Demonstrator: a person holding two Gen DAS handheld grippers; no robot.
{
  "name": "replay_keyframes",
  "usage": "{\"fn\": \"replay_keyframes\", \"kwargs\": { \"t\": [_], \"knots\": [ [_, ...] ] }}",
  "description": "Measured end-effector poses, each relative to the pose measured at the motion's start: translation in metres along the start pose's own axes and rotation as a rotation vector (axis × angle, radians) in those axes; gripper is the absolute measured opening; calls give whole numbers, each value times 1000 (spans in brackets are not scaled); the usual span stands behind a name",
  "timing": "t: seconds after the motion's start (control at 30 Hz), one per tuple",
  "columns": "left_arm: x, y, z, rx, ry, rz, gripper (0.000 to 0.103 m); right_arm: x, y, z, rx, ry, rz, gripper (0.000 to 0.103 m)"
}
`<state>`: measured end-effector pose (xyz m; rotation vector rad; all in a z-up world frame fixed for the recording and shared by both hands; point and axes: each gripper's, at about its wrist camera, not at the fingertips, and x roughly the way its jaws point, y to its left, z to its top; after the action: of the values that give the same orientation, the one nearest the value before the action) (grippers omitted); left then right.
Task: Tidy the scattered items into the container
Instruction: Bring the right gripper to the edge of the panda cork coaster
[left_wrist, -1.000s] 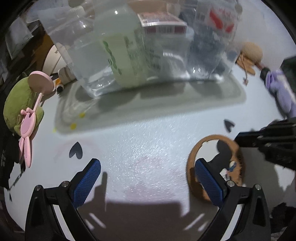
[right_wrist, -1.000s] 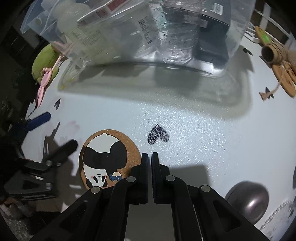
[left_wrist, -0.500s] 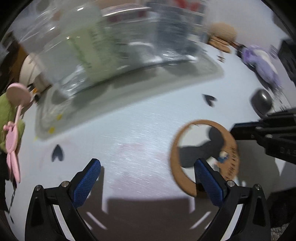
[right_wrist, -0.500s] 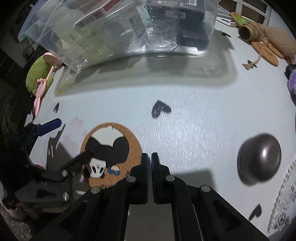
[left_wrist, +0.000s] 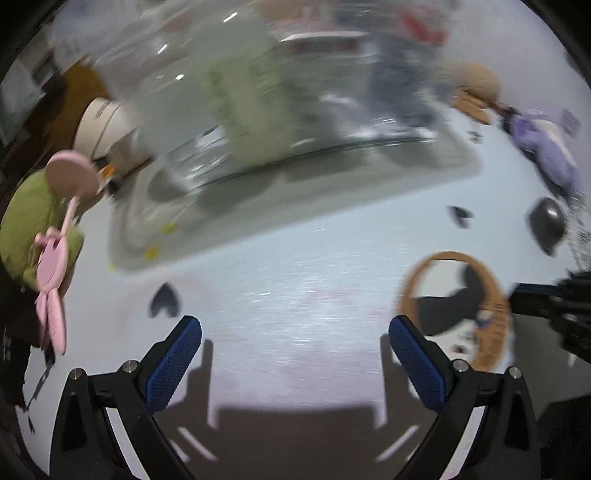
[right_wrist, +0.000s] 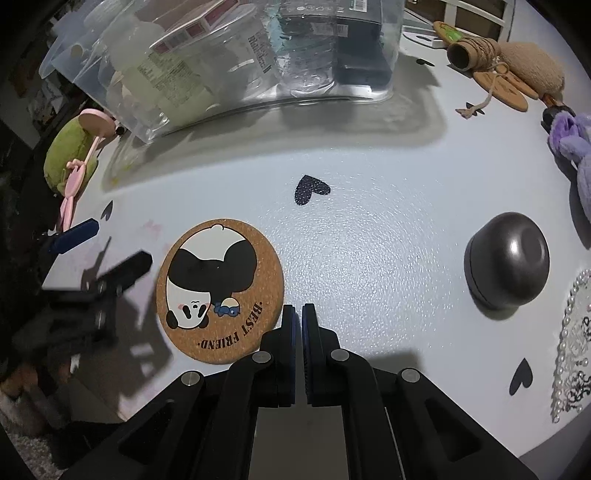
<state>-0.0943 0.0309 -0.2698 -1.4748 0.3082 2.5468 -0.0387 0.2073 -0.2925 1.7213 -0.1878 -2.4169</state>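
A: While the clear container (right_wrist: 236, 66) is sitting at the far side of the white table (right_wrist: 369, 258), already crowded with bottles and boxes, you are working the near stretch where the loose things are lying. Purple plush (right_wrist: 576, 147) at the right edge, green plush (right_wrist: 66, 147) with a pink fan (right_wrist: 79, 162) across it at the left, dark dome-shaped object (right_wrist: 508, 258) to the right of centre.

B: And the item in hand?

A: Nothing is in hand. You are lining up on the cork coaster (right_wrist: 221, 288), the panda one, lying flat between your two tools. Your left gripper (left_wrist: 295, 354) is standing wide open, its right pad (left_wrist: 413, 362) just beside the coaster's near rim. Your right gripper (right_wrist: 298, 332) is pressed closed on nothing, tips just off the coaster's right edge.

B: Step?

A: Approach to the pick, I judge. The left view is blurring, so contact cannot be read there.

B: Next move?

A: A flat disc is giving the jaws no edge to bite from above. I would judge you are needing one pad under the rim, perhaps with the closed right tips bracing or tipping the opposite side, then a pinch across the thickness and a carry over the container wall.
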Motion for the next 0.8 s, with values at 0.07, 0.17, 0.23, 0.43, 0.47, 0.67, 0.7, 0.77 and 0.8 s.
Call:
{"fn": "replay_keyframes", "kwargs": {
  "t": [0.07, 0.17, 0.23, 0.43, 0.47, 0.67, 0.7, 0.77, 0.8],
  "knots": [
    [7, -1, -1, 17, 22, -4, 102, 0, 1, 0, 2, -5, 1, 4],
    [5, -9, -5, 56, 18, -41, 102, -5, -11, 1, -12, -2, 5, 4],
    [3, -18, -7, 82, 13, -54, 102, -6, -14, -1, -19, -1, 0, 3],
    [-1, -31, -13, 96, 36, -111, 101, -13, -28, -14, 2, 15, -4, 3],
    [-3, -36, -15, 115, 34, -120, 101, -15, -32, -17, 5, 17, -9, 3],
    [-9, -64, -24, 198, 34, -183, 101, -28, -55, -41, 69, 24, -34, 3],
    [-9, -68, -25, 209, 35, -193, 101, -30, -58, -44, 81, 24, -36, 3],
    [-10, -73, -26, 229, 38, -215, 101, -33, -64, -51, 103, 22, -32, 3],
    [-11, -73, -25, 225, 35, -221, 101, -34, -67, -53, 115, 20, -26, 3]
  ]
}}
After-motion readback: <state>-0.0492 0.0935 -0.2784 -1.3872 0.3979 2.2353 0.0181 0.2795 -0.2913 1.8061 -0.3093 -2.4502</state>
